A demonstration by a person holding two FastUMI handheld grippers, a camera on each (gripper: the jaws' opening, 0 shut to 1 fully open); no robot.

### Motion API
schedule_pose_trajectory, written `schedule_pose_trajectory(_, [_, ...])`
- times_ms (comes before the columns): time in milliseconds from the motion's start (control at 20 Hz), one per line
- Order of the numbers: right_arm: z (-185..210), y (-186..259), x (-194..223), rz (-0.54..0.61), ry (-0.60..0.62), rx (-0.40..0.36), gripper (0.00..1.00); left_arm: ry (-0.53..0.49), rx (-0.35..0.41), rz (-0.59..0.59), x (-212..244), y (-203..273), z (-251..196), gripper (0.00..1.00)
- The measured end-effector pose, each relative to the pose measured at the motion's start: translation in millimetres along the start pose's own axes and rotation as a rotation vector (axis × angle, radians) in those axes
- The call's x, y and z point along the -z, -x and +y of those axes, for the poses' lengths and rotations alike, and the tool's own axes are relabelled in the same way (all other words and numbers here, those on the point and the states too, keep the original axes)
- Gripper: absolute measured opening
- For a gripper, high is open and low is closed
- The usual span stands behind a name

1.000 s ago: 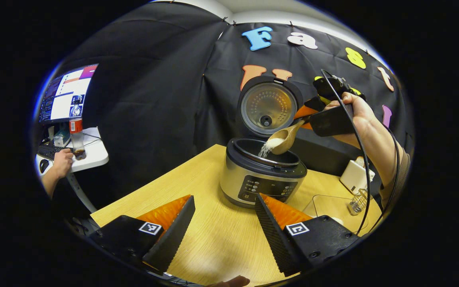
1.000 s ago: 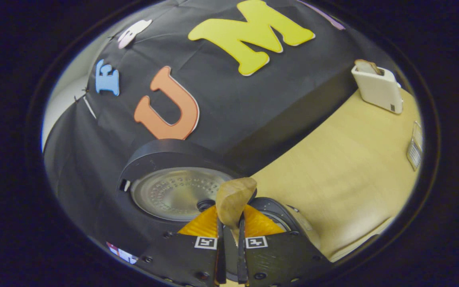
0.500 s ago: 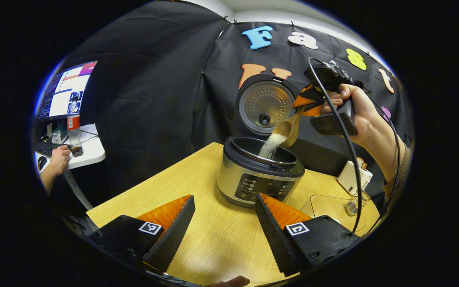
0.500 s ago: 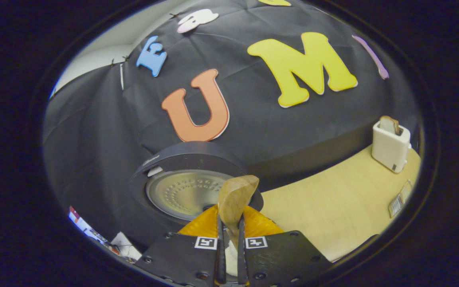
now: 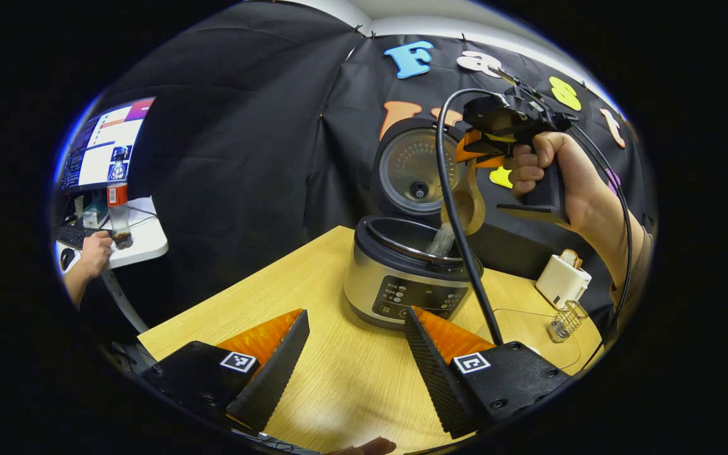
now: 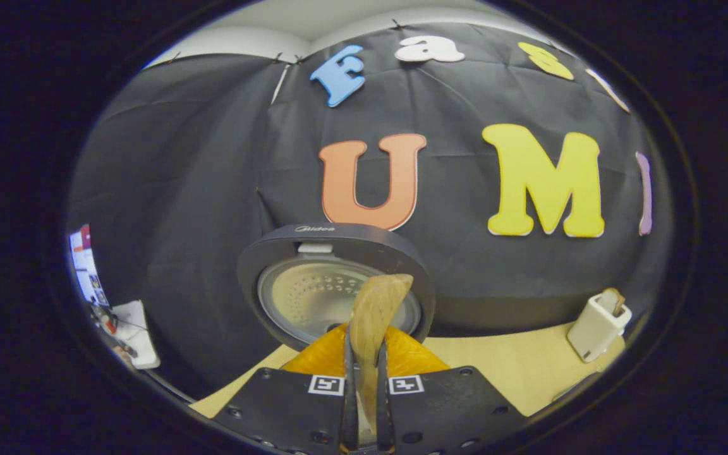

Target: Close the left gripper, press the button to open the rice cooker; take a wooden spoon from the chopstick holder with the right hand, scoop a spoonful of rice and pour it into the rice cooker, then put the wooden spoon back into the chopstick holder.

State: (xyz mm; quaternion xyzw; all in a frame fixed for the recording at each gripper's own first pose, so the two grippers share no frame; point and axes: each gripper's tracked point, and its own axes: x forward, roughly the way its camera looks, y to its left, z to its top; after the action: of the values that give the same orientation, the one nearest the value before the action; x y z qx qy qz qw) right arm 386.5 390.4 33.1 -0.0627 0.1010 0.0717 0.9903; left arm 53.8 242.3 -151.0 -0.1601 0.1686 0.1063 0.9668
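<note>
The rice cooker (image 5: 411, 281) stands on the wooden table (image 5: 313, 278) with its lid (image 5: 416, 169) up. Above its right rim a hand holds my right gripper (image 5: 479, 148), shut on the wooden spoon's handle. The wooden spoon (image 5: 466, 205) hangs bowl-down, and a thin stream of rice (image 5: 442, 240) falls into the pot. In the right gripper view the spoon (image 6: 373, 313) stands out between the closed fingers of the right gripper (image 6: 364, 349), in front of the lid (image 6: 335, 287). My left gripper (image 5: 356, 313) is open and empty, low over the table before the cooker. The wire chopstick holder (image 5: 566, 320) stands at the right.
A white toaster (image 5: 563, 279) (image 6: 594, 325) sits at the table's far right, with a clear container (image 5: 522, 325) in front of it. The right gripper's cable (image 5: 459, 234) hangs across the cooker. Off to the left a side table holds a monitor (image 5: 106, 148) and a bottle (image 5: 117, 212), with a person's hand (image 5: 92, 256) there.
The right gripper has risen and rolled, tipping the spoon from near level to steeply bowl-down. The rice has poured from it into the pot. The left gripper has stayed put.
</note>
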Motion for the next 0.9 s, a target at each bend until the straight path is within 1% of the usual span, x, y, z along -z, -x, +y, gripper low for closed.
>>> schedule_pose_trajectory(100, [4,6,0,-0.004,0.059,0.004,0.11,0.002,0.002,0.004,1,0,-2,0.98])
schedule_pose_trajectory(200, [9,6,3,-0.014,0.093,-0.004,0.11,-0.008,-0.008,0.003,1,0,-1,0.97])
schedule_pose_trajectory(450, [6,4,6,-0.019,0.099,0.006,0.11,-0.008,-0.008,0.018,5,-3,-1,0.97])
schedule_pose_trajectory(600, [2,0,12,0.000,0.085,0.008,0.11,-0.009,-0.006,0.022,7,-4,-2,0.97])
schedule_pose_trajectory(700, [-3,2,18,0.025,0.070,0.010,0.11,-0.005,-0.005,0.022,7,-4,-3,0.97])
schedule_pose_trajectory(900, [-21,10,20,0.032,0.056,0.028,0.11,-0.010,0.003,0.036,12,-6,-10,0.97])
